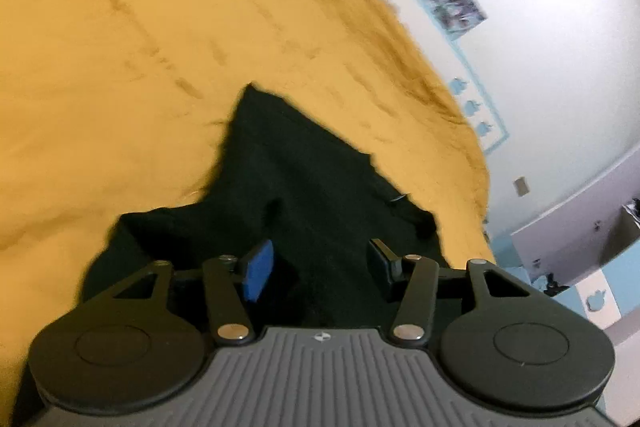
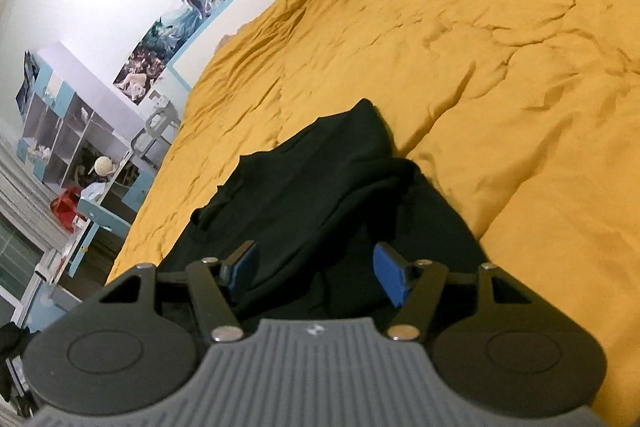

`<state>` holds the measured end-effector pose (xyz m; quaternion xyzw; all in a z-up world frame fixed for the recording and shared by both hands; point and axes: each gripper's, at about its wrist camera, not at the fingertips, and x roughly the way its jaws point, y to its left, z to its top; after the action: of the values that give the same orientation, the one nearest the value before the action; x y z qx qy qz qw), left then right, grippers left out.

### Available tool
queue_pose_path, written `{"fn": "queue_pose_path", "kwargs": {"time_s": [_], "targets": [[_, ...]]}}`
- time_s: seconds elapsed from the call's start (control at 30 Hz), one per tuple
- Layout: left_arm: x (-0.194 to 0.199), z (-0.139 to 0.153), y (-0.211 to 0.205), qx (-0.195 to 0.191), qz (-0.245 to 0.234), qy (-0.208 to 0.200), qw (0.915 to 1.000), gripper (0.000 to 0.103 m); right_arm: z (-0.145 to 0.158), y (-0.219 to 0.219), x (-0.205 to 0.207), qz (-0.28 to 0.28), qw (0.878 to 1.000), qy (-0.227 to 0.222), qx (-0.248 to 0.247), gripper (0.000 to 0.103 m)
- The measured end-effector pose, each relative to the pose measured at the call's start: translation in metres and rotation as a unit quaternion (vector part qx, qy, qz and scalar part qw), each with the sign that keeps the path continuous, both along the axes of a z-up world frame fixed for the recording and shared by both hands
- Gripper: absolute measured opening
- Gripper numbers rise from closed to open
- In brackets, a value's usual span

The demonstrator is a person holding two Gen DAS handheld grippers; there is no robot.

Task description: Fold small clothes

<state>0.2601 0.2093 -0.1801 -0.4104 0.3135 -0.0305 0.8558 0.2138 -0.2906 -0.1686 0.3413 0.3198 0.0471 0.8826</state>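
Now your left gripper (image 1: 320, 267) gapes wide over the black garment (image 1: 288, 179), gripping nothing. Your right gripper (image 2: 316, 267) likewise spreads apart, empty, above it.

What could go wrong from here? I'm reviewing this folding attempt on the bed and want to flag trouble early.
1. The black garment lies bunched in overlapping layers, so the open right gripper might pinch several layers, not one edge.
2. The yellow duvet beneath is soft and wrinkled; the open left gripper could catch it along with the cloth.
3. The left wrist view is motion-blurred, so edges of black fabric are hard to make out.
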Motion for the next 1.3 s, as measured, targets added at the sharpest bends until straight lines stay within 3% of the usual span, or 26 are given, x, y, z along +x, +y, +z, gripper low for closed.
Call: {"fn": "queue_pose_path", "kwargs": {"time_s": [0.07, 0.23, 0.37, 0.47, 0.5, 0.53, 0.67, 0.73, 0.8, 0.87, 0.93, 1.0, 1.13, 1.2, 1.23, 1.27, 1.3], "targets": [[0.006, -0.011, 0.007, -0.005, 0.011, 0.045, 0.9989, 0.053, -0.002, 0.004, 0.003, 0.005, 1.0, 0.0, 0.002, 0.061], [0.008, -0.015, 0.008, 0.0, -0.001, 0.037, 0.9993, 0.053, -0.004, 0.013, 0.005, 0.015, 1.0, 0.002, 0.005, 0.061], [0.029, -0.016, -0.001, -0.016, -0.043, 0.035, 0.9983, 0.053, -0.004, 0.013, 0.01, 0.009, 1.0, -0.002, -0.008, 0.061], [0.038, -0.011, -0.016, -0.01, -0.075, -0.011, 0.9971, 0.052, -0.005, 0.001, 0.014, -0.021, 1.0, -0.001, -0.005, 0.065], [0.04, -0.01, -0.02, -0.005, -0.081, -0.017, 0.9965, 0.038, -0.008, -0.006, 0.016, -0.032, 0.999, 0.002, 0.008, 0.066], [0.042, -0.01, -0.024, 0.0, -0.085, -0.018, 0.9962, 0.006, -0.01, -0.012, 0.018, -0.04, 0.999, 0.006, 0.021, 0.066], [0.047, -0.004, -0.028, 0.012, -0.087, -0.031, 0.9957, 0.004, -0.025, -0.033, 0.03, -0.073, 0.991, 0.032, 0.108, 0.062], [0.043, 0.01, -0.024, 0.012, -0.078, -0.063, 0.9949, 0.004, -0.034, -0.04, 0.036, -0.09, 0.984, 0.045, 0.146, 0.06], [0.032, 0.035, -0.013, 0.0, -0.071, -0.123, 0.9898, 0.004, -0.04, -0.044, 0.041, -0.104, 0.979, 0.053, 0.164, 0.058], [0.027, 0.051, -0.008, 0.03, -0.068, -0.155, 0.985, 0.004, -0.042, -0.045, 0.045, -0.112, 0.978, 0.052, 0.17, 0.058], [0.032, 0.046, -0.005, 0.051, -0.066, -0.129, 0.9881, 0.004, -0.043, -0.047, 0.049, -0.117, 0.978, 0.049, 0.168, 0.059], [0.041, 0.019, 0.003, 0.03, -0.067, -0.074, 0.9945, 0.004, -0.047, -0.049, 0.054, -0.122, 0.975, 0.051, 0.179, 0.06], [0.043, -0.02, -0.003, 0.038, -0.074, -0.016, 0.9964, 0.004, -0.057, -0.052, 0.061, -0.133, 0.968, 0.066, 0.204, 0.06], [0.041, -0.024, -0.001, 0.029, -0.069, -0.016, 0.997, 0.004, -0.058, -0.053, 0.064, -0.141, 0.967, 0.07, 0.201, 0.056], [0.042, -0.023, -0.001, 0.028, -0.069, -0.015, 0.9971, 0.004, -0.06, -0.054, 0.067, -0.142, 0.966, 0.075, 0.201, 0.045], [0.042, -0.02, -0.001, 0.031, -0.07, -0.015, 0.9969, 0.004, -0.061, -0.055, 0.069, -0.143, 0.966, 0.085, 0.2, 0.01], [0.042, -0.015, -0.003, 0.034, -0.072, -0.021, 0.9966, 0.004, -0.061, -0.057, 0.069, -0.145, 0.964, 0.092, 0.201, 0.006]]}}
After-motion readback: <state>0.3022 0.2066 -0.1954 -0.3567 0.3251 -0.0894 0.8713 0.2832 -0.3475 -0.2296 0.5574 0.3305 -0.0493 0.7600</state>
